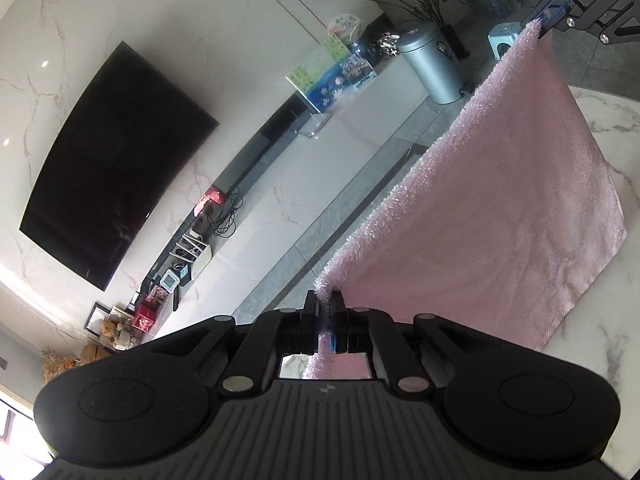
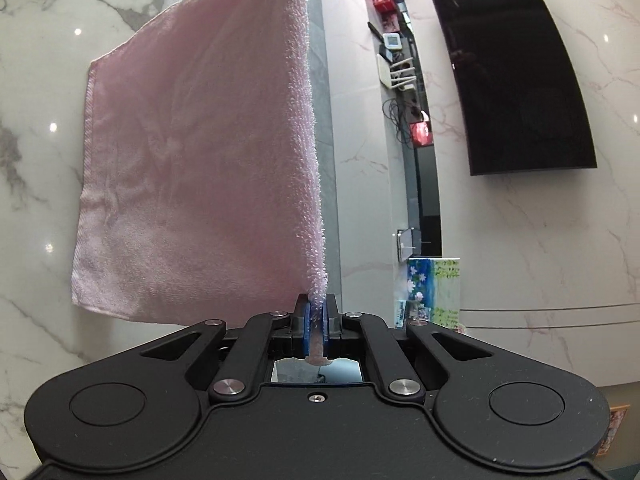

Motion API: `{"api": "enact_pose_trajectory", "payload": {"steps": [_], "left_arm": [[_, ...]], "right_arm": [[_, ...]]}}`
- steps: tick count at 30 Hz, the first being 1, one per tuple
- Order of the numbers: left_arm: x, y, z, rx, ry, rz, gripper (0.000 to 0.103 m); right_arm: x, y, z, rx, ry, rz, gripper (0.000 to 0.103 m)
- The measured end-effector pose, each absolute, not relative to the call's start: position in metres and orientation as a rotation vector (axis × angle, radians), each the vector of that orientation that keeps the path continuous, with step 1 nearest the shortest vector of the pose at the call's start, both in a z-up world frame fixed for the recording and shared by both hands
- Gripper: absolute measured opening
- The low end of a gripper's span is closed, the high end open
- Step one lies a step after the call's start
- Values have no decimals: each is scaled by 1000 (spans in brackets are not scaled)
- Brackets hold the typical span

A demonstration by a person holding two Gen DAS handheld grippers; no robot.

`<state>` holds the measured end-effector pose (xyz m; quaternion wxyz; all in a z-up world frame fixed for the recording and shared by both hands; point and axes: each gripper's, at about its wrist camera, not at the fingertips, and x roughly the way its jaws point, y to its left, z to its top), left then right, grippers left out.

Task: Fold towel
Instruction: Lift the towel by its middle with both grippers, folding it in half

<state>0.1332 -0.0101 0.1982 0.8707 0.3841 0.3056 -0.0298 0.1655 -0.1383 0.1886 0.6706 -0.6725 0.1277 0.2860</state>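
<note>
Left wrist view: left gripper [image 1: 325, 312] clamped tight on a corner of the pink towel [image 1: 500, 200].
Right gripper [image 2: 316, 316]: pinched closed on the other corner.
Towel's place: held edge stretched taut from gripper to gripper, sheet hanging down to the marble table [image 2: 36, 160].
Coming move: probably carrying both corners over to the far edge; neither hand is nearer.

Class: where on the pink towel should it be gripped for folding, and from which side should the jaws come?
Grip the pink towel at the two corners of its raised edge, jaws closing across its thickness. Left gripper and right gripper already pinch there, so it hangs flat.
</note>
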Motion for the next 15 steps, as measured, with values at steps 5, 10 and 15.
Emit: {"api": "enact_pose_trajectory", "payload": {"steps": [5, 10, 15], "left_arm": [[172, -19, 205, 783, 602, -25, 4], [184, -25, 219, 757, 551, -29, 4], [170, -27, 200, 789, 562, -94, 4]], "right_arm": [[192, -130, 197, -1461, 260, 567, 3], [201, -131, 207, -1439, 235, 529, 3], [189, -143, 192, -1459, 246, 567, 3]]}}
